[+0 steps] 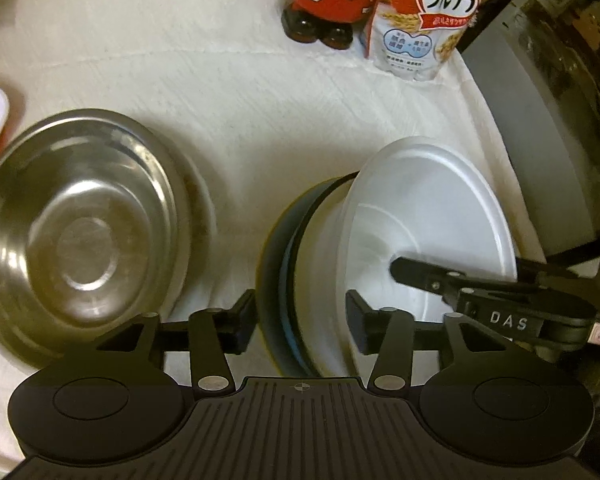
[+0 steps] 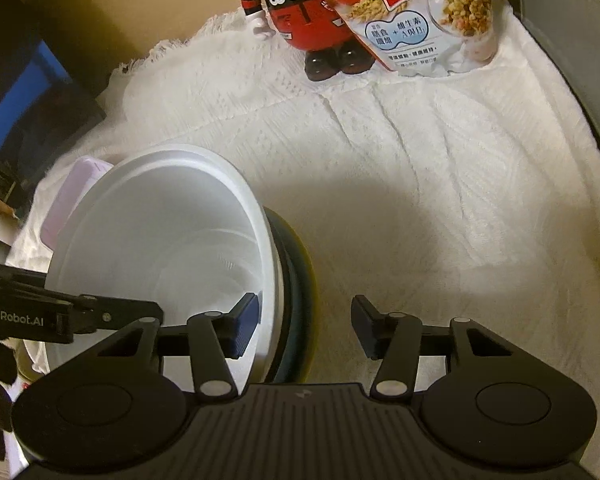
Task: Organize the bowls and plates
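White cloth covers the table; the white bowl (image 1: 428, 216) sits tilted on a dark plate (image 1: 278, 280), with the steel bowl (image 1: 80, 232) well apart to the left. Left tool (image 1: 300, 320) and right tool (image 2: 304, 328) are both open, gripping nothing, each straddling the white bowl's rim from opposite sides. Right looks better seated.

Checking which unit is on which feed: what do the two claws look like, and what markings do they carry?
Both are matte black with ribbed bodies, round side discs, silver rivets and dark blue pads. The left claw reads "GenRobot.AI"; the right claw reads "DAS".
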`<state>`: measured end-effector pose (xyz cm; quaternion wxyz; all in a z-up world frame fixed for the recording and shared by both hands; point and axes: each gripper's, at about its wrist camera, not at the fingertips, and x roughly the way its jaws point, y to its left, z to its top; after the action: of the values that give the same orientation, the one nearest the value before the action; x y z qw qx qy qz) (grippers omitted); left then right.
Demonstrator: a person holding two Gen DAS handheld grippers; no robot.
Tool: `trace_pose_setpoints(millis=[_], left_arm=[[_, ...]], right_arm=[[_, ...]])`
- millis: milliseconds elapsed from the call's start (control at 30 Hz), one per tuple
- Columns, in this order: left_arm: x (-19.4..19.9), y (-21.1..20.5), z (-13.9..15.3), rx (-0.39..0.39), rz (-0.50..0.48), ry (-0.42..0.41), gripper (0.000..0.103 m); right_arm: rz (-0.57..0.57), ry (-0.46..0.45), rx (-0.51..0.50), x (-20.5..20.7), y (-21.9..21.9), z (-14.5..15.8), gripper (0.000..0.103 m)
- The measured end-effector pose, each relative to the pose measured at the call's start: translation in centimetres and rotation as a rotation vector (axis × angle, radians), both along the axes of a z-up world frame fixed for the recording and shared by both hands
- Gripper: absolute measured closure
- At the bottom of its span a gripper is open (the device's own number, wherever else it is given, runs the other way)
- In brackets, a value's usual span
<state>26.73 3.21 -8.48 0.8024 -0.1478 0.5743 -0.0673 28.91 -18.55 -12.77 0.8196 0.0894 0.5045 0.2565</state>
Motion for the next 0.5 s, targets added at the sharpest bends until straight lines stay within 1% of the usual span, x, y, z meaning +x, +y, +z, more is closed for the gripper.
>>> trace_pose_setpoints(millis=[33,100,133,267,333,433,500], left_arm=[[0.1,-0.2,0.0,-0.001,-0.002,0.004,0.043],[0.4,-0.6,-0.1,-0.001,-0.011,0.007,0.035],[0.4,-0.8,-0.1,-0.002,-0.012,0.007,0.034],[0.8,-1.0,-0.1,0.003,-0.005,0.002,0.033],[1.1,-1.2,-0.3,0.014,-0.013,-0.006,0.033],[1.5,-1.2,-0.7,0.015,-0.031,0.004,0.033],[1.5,-1.3,-0.7,0.023,-0.055,0.004,0.033]], right_arm=[[-0.008,0.016,0.008,0.1,0.0,-0.1,0.052],[-0.006,0.037,0.023,0.2,0.1,-0.3,0.051],[0.0,0.059,0.038,0.4,0.2,-0.5,0.051],[0.016,0.151,0.108,1.1,0.5,-1.3,0.051],[0.029,0.162,0.115,1.2,0.6,-1.4,0.051],[0.039,0.164,0.102,1.4,0.7,-1.4,0.05],[0.033,0.191,0.107,1.7,0.6,-1.6,0.049]])
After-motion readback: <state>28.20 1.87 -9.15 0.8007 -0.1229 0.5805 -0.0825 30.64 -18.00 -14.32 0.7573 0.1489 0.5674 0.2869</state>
